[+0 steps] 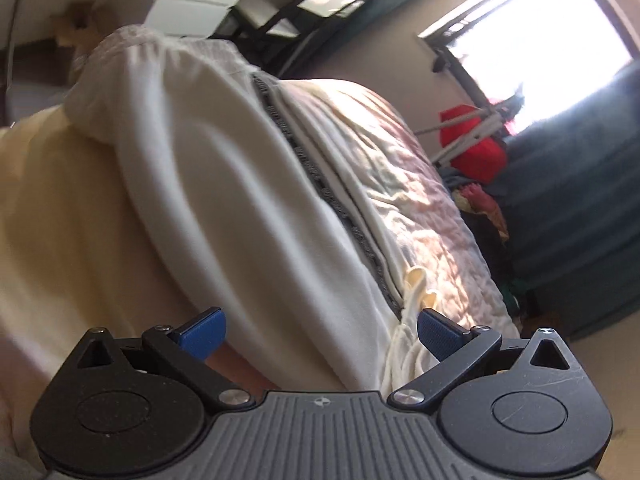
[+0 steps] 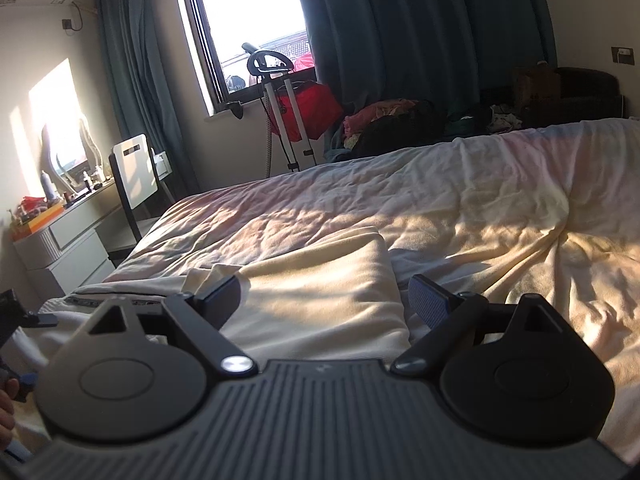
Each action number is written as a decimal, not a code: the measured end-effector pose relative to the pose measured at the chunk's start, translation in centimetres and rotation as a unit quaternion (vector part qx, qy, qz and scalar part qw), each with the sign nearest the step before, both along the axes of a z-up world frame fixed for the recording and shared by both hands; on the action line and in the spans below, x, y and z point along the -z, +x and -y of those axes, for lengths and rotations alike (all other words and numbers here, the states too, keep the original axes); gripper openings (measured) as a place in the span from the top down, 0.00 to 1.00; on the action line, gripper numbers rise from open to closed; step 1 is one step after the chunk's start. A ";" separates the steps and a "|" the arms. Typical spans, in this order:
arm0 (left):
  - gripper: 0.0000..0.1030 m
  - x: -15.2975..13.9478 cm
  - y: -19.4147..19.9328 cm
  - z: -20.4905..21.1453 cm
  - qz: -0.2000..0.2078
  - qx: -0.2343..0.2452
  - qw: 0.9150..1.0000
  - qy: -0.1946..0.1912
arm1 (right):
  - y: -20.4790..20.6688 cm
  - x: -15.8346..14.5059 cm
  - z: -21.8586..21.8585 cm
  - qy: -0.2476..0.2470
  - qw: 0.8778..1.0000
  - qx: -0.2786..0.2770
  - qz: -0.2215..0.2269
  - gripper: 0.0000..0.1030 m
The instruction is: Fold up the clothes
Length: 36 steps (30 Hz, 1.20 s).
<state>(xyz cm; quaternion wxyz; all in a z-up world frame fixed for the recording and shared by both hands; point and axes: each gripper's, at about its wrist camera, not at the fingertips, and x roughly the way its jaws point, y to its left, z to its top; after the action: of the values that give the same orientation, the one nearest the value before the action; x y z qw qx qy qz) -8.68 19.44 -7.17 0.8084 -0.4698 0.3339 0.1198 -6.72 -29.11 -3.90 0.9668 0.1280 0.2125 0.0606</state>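
Now the left gripper (image 1: 322, 330) hangs over the bed (image 1: 432, 200), its blue pads spread wide with nothing pinched; the white garment (image 1: 224, 184) lies under it, running from 6 toward 11 o'clock. Likewise, the right gripper (image 2: 324, 300) stands apart and empty above the garment's folded cream end (image 2: 320, 280), window (image 2: 252, 20) at 12 o'clock.

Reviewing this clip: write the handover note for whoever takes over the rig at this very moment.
Left tongs: open, empty, over the white garment with a grey patterned stripe on the bed's cream quilted cover.
Right tongs: open, empty, over the garment's folded cream end.
Done: garment lies lengthwise, apparently folded.
Left: fold it shorter, if needed. Nothing gripped yet.
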 end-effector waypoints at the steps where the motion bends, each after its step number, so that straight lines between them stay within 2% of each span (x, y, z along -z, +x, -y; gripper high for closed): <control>1: 0.00 0.5 0.0 -0.9 -0.016 -0.017 0.999 -0.026 | 0.2 0.1 0.1 0.000 1.000 0.001 -0.004 0.10; 3: 0.00 1.6 -0.1 -2.4 -0.043 -0.047 0.996 -0.065 | 0.6 0.4 0.2 0.001 1.000 0.002 -0.014 0.10; 6: 0.02 2.3 -0.1 -4.5 -0.058 -0.084 0.993 -0.066 | 1.1 0.9 0.3 0.003 1.000 0.004 -0.028 0.10; 10: 0.11 3.2 0.0 -7.3 -0.014 -0.127 0.989 -0.068 | 1.7 1.6 0.2 0.003 0.999 0.005 -0.040 0.10; 13: 0.16 4.0 -0.1 -9.1 0.001 -0.165 0.983 -0.076 | 2.3 2.1 -0.2 -0.006 0.999 0.004 -0.051 0.10; 15: 0.22 4.4 -0.2 -10.1 0.012 -0.180 0.981 -0.076 | 2.7 2.4 -0.5 -0.011 0.998 0.000 -0.056 0.10; 17: 0.34 4.3 0.1 -10.9 0.016 -0.184 0.981 -0.058 | 3.0 2.7 -1.0 -0.017 0.998 -0.007 -0.059 0.10; 19: 0.40 4.5 -0.2 -11.7 0.035 -0.198 0.978 -0.057 | 3.4 2.9 -1.8 -0.023 0.998 -0.016 -0.058 0.10; 23: 0.61 4.8 -0.3 -12.1 0.048 -0.206 0.976 -0.053 | 5.1 3.3 -4.2 -0.045 0.997 -0.034 -0.053 0.10; 26: 0.77 4.0 1.1 -11.6 0.060 -0.199 0.978 -0.025 | 6.8 4.2 -6.4 -0.066 0.994 -0.059 -0.059 0.10; 28: 0.81 3.2 1.3 -10.9 0.067 -0.191 0.979 0.000 | 7.8 5.6 -7.6 -0.090 0.989 -0.076 -0.085 0.10; 31: 0.84 1.6 2.0 -9.4 0.083 -0.174 0.980 0.049 | 8.9 8.2 -8.5 -0.122 0.977 -0.087 -0.151 0.10; 34: 0.85 -0.8 2.4 -7.1 0.102 -0.150 0.977 0.109 | 7.9 6.9 -7.9 -0.108 0.983 -0.073 -0.133 0.10; 36: 0.85 -2.5 2.4 -5.8 0.120 -0.137 0.974 0.134 | 6.8 5.2 -6.5 -0.068 0.990 -0.058 -0.108 0.10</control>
<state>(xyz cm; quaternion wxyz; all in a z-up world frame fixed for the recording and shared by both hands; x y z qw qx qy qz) -6.26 25.20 -4.63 0.8739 -0.4097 0.1480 0.2158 0.10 -22.65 -9.14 0.9395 0.0558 0.3265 0.0875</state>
